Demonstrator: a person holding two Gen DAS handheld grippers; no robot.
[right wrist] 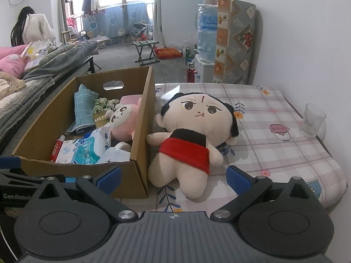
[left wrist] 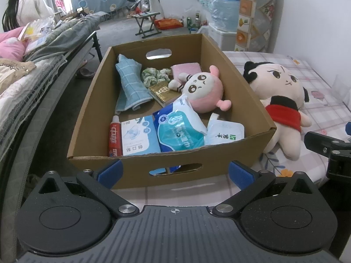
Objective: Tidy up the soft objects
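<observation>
The big doll (right wrist: 193,135), cream-bodied with black hair and a red wrap round its middle, lies on its back on the checked tablecloth (right wrist: 274,153) straight ahead of the right tongs (right wrist: 173,176), its legs reaching down between the two blue pads but touching neither; those tongs stand released, jaws wide apart with nothing in them. One of the doll's arms rests against the outer wall of the cardboard box (right wrist: 140,153), which sits just to the left of it and ahead-left of the right tongs. The left tongs (left wrist: 175,171) face the near wall of that box head-on, their blue pads spread wide to either side of the hand-hole and holding nothing, so they too are released. Inside the box, ahead of the left tongs, lie a small pink doll (left wrist: 204,92) toward the right wall, a folded blue cloth (left wrist: 129,85) toward the left, a green and white knotted rope (left wrist: 153,76) and a pink sponge (left wrist: 186,69) at the far end, a gold packet (left wrist: 163,93) in the middle, and nearest the tongs a red toothpaste tube (left wrist: 113,138), a pale blue box of plasters (left wrist: 139,138), a blue pack of wet wipes (left wrist: 182,131) and a white pouch (left wrist: 226,133). Far off to the right of the right tongs, near the wall, a clear glass (right wrist: 312,118) stands upright on the tablecloth. Beyond the box, at the far left, a person (right wrist: 33,28) with long dark hair sits facing away.
</observation>
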